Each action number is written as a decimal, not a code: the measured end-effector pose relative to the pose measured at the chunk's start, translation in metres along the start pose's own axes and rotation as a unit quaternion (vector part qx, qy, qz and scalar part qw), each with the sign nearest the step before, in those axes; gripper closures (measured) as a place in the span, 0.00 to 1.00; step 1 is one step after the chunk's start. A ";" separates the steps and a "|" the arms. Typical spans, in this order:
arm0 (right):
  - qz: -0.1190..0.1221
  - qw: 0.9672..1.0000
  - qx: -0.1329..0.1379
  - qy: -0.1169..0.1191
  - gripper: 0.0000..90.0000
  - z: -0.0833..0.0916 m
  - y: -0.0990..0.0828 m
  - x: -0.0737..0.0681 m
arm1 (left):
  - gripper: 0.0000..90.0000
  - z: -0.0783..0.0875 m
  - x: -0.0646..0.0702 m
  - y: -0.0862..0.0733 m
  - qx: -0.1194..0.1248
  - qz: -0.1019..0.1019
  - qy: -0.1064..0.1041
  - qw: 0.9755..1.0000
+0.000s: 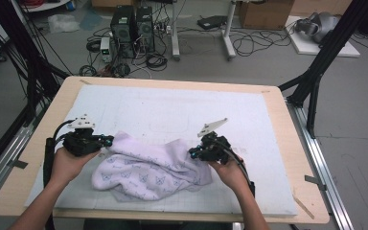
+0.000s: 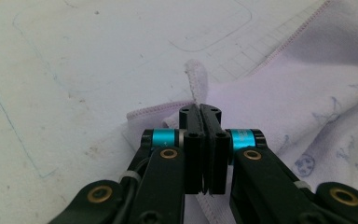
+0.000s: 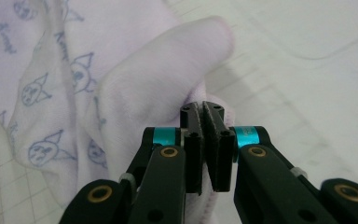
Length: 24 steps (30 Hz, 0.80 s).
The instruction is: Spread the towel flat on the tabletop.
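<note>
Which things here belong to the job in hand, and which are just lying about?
In the job: lilac towel; left claw, shut on its edge; right claw, shut on its other side; white mat.
Lying about: computer towers; floor cables; cardboard box.

towel (image 1: 148, 170): soft matt lilac cloth, fleecy nap, stitched hem | mat (image 1: 172, 108): matt white, smudged, faint grid | table (image 1: 278, 103): pale smooth wood | left gripper (image 2: 201, 112): matt black plastic, glossy teal metal, brass rivets
</note>
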State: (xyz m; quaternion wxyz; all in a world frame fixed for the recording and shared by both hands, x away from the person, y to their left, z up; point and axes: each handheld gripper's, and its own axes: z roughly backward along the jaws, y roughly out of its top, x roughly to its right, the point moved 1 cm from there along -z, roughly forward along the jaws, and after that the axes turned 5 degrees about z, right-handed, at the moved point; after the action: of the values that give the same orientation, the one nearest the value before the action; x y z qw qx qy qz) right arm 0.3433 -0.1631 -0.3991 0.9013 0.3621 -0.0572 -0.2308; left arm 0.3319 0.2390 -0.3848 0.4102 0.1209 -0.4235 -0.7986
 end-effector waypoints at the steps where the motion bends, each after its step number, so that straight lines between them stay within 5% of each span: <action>1: -0.004 1.000 0.005 -0.009 0.96 0.007 -0.001 0.002 | 0.97 0.000 0.000 0.001 0.001 -0.001 0.000 1.000; 7: -0.011 0.999 0.009 -0.053 0.96 0.036 -0.009 0.008 | 0.97 -0.004 0.001 0.002 0.001 0.001 0.000 1.000; 12: -0.014 0.999 -0.024 -0.043 0.96 0.027 -0.023 0.008 | 0.97 -0.007 0.002 0.003 -0.001 0.002 0.001 1.000; 18: -0.007 0.999 -0.009 -0.041 0.96 0.026 -0.017 0.007 | 0.97 -0.007 0.000 0.010 0.001 -0.001 0.003 1.000; 21: -0.010 0.999 0.000 -0.050 0.96 0.031 -0.010 0.016 | 0.97 -0.012 -0.005 0.027 0.008 -0.001 0.006 1.000; 24: -0.017 0.997 0.007 -0.074 0.97 0.044 0.007 0.038 | 0.97 -0.021 -0.014 0.059 0.030 -0.016 0.045 0.998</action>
State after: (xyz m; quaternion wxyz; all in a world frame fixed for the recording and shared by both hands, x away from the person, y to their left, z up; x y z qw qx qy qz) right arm 0.3674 -0.2032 -0.3648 0.8881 0.3508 -0.1190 -0.2723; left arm 0.3844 0.2193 -0.3541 0.4122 0.1754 -0.4263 -0.7859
